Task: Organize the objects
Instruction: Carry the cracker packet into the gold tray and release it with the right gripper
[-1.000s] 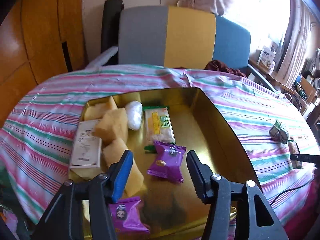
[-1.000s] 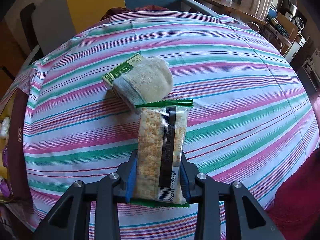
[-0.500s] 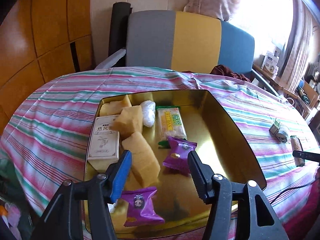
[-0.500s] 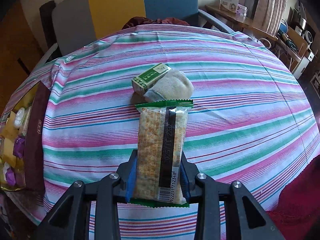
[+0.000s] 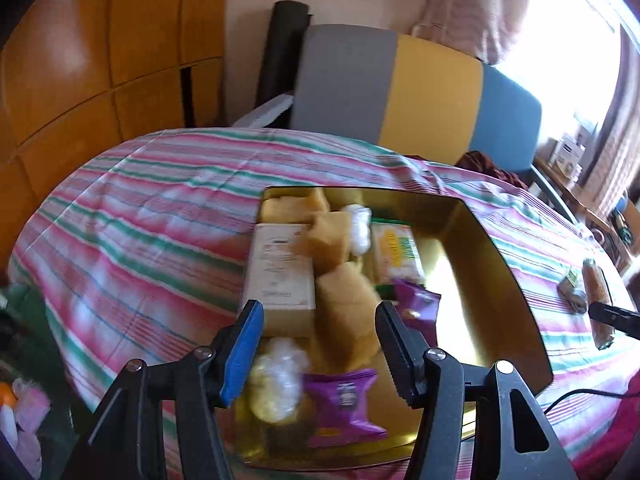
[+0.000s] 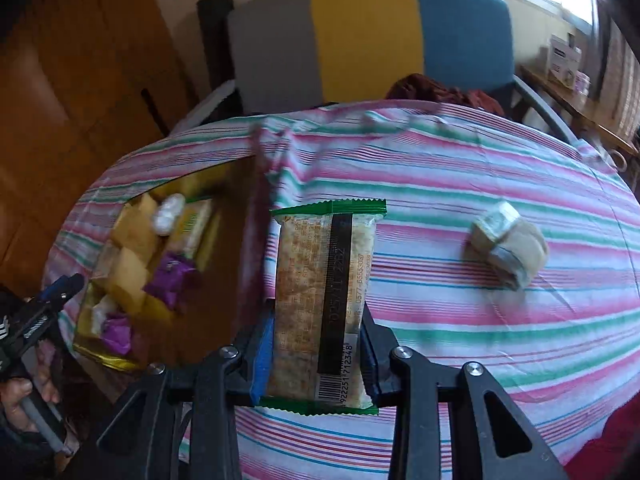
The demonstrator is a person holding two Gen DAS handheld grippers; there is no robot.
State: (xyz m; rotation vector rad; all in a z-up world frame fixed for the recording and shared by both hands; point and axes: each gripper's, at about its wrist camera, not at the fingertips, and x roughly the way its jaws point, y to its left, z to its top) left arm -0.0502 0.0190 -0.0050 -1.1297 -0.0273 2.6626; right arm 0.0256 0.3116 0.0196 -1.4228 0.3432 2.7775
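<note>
The cracker packet (image 6: 324, 300) sits dead centre in my right wrist view, green-edged wrapper, clamped across its lower half by my right claw (image 6: 318, 354), whose jaws are nearly together and press on both sides of it. On the wrapper I can read a barcode ending "712348" and a dark strip with "0577-6555" along it; the rest is too blurred.

My left claw (image 5: 318, 346) hangs about half open in the lower middle of its view, with nothing between the pads, over the near end of the gold tin (image 5: 500, 264). Inside the tin I see a white box (image 5: 278, 276) with print too soft to read, yellow sponge-like blocks (image 5: 348, 312), a purple sweet wrapper (image 5: 344, 404) and a yellow-green packet (image 5: 396, 252), lettering unreadable.

In the right view the tin (image 6: 248, 240) lies at centre left on the striped worktop (image 6: 480, 320), the packet held just right of its rim. A small green carton with a beige bundle against it (image 6: 508, 240) lies well apart at the right.
</note>
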